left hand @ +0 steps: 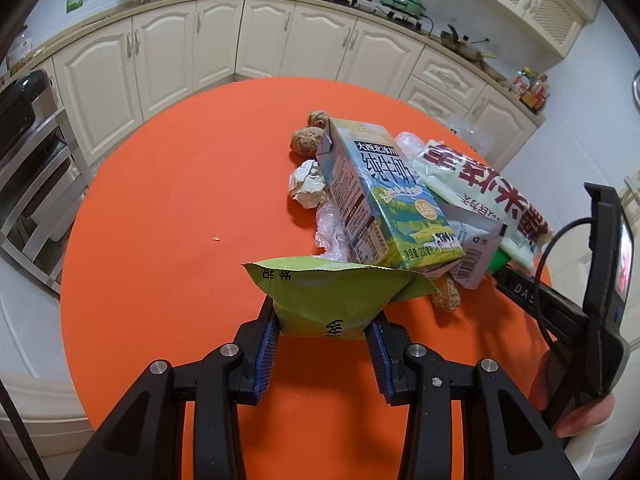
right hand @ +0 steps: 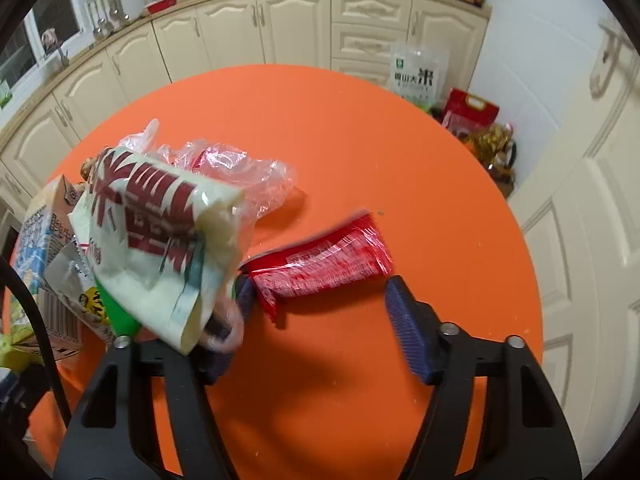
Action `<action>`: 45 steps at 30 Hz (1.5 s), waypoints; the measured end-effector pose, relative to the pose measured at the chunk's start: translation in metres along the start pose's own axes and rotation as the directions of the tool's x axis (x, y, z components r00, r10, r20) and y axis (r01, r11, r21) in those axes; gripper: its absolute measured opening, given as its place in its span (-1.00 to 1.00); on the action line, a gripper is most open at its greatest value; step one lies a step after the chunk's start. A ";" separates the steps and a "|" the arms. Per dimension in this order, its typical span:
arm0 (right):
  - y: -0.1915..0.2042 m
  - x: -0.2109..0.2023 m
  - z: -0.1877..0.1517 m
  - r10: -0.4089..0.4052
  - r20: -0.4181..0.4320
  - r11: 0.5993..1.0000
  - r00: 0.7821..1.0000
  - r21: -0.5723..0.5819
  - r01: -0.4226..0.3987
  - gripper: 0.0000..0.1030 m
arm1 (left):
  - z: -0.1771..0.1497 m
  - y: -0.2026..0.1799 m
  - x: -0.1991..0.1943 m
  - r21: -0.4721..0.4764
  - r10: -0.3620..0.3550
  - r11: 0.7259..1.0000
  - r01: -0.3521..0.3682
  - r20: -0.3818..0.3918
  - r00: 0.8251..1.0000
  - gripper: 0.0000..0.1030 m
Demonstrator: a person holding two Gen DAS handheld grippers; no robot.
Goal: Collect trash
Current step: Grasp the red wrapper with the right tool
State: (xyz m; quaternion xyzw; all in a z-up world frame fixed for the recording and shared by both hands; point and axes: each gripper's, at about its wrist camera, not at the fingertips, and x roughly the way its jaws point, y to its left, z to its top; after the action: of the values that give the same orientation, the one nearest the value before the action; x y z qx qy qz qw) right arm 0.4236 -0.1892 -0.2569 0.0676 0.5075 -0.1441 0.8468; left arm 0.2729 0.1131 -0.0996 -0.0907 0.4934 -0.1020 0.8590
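Observation:
A pile of trash lies on the round orange table (left hand: 168, 200): a green milk carton (left hand: 384, 200), a white bag with red characters (left hand: 480, 184), a crumpled paper ball (left hand: 306, 184), clear plastic film (left hand: 332, 232) and walnuts (left hand: 306, 140). My left gripper (left hand: 324, 332) is shut on a light green wrapper (left hand: 332, 292) at the pile's near edge. My right gripper (right hand: 320, 300) is open around a red wrapper (right hand: 320, 264) lying on the table (right hand: 400, 140). The white bag (right hand: 160, 240) rests against its left finger (right hand: 230, 320). Clear plastic (right hand: 240, 168) lies behind.
Cream kitchen cabinets (left hand: 248, 36) curve behind the table. A metal rack (left hand: 32, 168) stands to the left. A rice bag (right hand: 418, 74) and red gift bag (right hand: 472, 112) sit on the floor at right. The right gripper's body (left hand: 600, 280) shows at the left view's right edge.

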 end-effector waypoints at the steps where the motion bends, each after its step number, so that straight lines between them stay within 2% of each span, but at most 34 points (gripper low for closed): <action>1: 0.000 -0.002 0.000 0.007 -0.001 1.000 1.000 -0.002 -0.007 -0.43 | 0.000 0.000 0.001 -0.001 0.002 1.000 -0.002 0.000 1.000 -0.27; 2: -0.002 -0.003 -0.001 0.020 -0.010 1.000 1.000 0.006 -0.020 -0.78 | 0.000 0.000 0.001 -0.002 0.003 1.000 -0.003 0.000 1.000 -0.27; 6: -0.020 -0.007 -0.007 0.106 -0.031 0.993 0.994 0.063 -0.103 -0.93 | -0.002 0.001 -0.001 0.000 0.006 1.000 -0.006 0.004 1.000 -0.27; 10: -0.043 -0.016 -0.024 0.169 -0.050 0.980 0.984 0.114 -0.163 -0.94 | -0.005 -0.001 -0.005 0.009 0.005 1.000 -0.005 0.008 1.000 -0.27; 16: -0.063 -0.046 -0.049 0.208 -0.032 0.972 0.978 0.117 -0.203 -0.95 | -0.012 -0.006 -0.017 0.025 -0.002 1.000 0.002 0.025 1.000 -0.27; 22: -0.057 -0.078 -0.076 0.283 -0.017 0.956 0.959 0.087 -0.280 -0.95 | -0.023 -0.015 -0.028 0.056 -0.015 0.998 0.013 0.034 0.999 -0.27; 25: -0.048 -0.083 -0.090 0.324 -0.045 0.945 0.945 0.058 -0.322 -0.94 | -0.029 -0.018 -0.032 0.067 -0.020 0.998 0.018 0.030 0.999 -0.27; 28: -0.047 -0.074 -0.104 0.274 -0.097 0.960 0.957 0.084 -0.267 -0.88 | -0.034 -0.019 -0.035 0.072 -0.026 0.997 0.024 0.025 0.999 -0.27; 31: -0.054 -0.072 -0.111 0.228 -0.103 0.968 0.968 0.132 -0.213 -0.73 | -0.037 -0.019 -0.038 0.081 -0.028 0.996 0.026 0.027 0.999 -0.27; 33: -0.059 -0.074 -0.111 0.189 -0.090 0.969 0.978 0.178 -0.171 -0.47 | -0.037 -0.019 -0.039 0.089 -0.032 0.996 0.029 0.026 0.999 -0.27; 34: -0.060 -0.076 -0.109 0.164 -0.076 0.971 0.984 0.188 -0.147 -0.42 | -0.037 -0.019 -0.040 0.090 -0.035 0.995 0.033 0.026 0.999 -0.27; 35: -0.059 -0.078 -0.107 0.140 -0.065 0.973 0.988 0.192 -0.125 -0.27 | -0.038 -0.019 -0.040 0.092 -0.037 0.995 0.035 0.027 0.999 -0.27; 36: -0.058 -0.079 -0.105 0.128 -0.059 0.974 0.990 0.196 -0.114 -0.04 | -0.037 -0.020 -0.040 0.096 -0.039 0.995 0.036 0.027 0.999 -0.27; 38: -0.053 -0.078 -0.100 0.091 -0.046 0.975 0.995 0.208 -0.080 0.19 | -0.037 -0.019 -0.038 0.103 -0.041 0.994 0.039 0.022 0.999 -0.27; 43: -0.034 -0.058 -0.089 0.026 -0.103 0.968 0.994 0.249 0.001 0.18 | -0.033 -0.018 -0.028 0.120 -0.060 0.991 0.060 -0.006 0.998 -0.27; 44: -0.030 -0.057 -0.086 -0.003 -0.090 0.969 0.996 0.245 0.025 0.22 | -0.032 -0.018 -0.027 0.121 -0.060 0.991 0.061 -0.008 0.998 -0.27; 45: -0.025 -0.057 -0.085 -0.033 -0.085 0.971 0.996 0.234 0.052 0.15 | -0.030 -0.017 -0.025 0.124 -0.062 0.990 0.064 -0.014 0.998 -0.27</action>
State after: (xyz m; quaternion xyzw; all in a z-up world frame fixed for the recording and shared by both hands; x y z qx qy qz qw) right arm 0.3189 -0.1807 -0.2464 0.1626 0.5219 -0.2186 0.8083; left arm 0.2330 0.1020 -0.0898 -0.0522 0.4872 -0.1601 0.8569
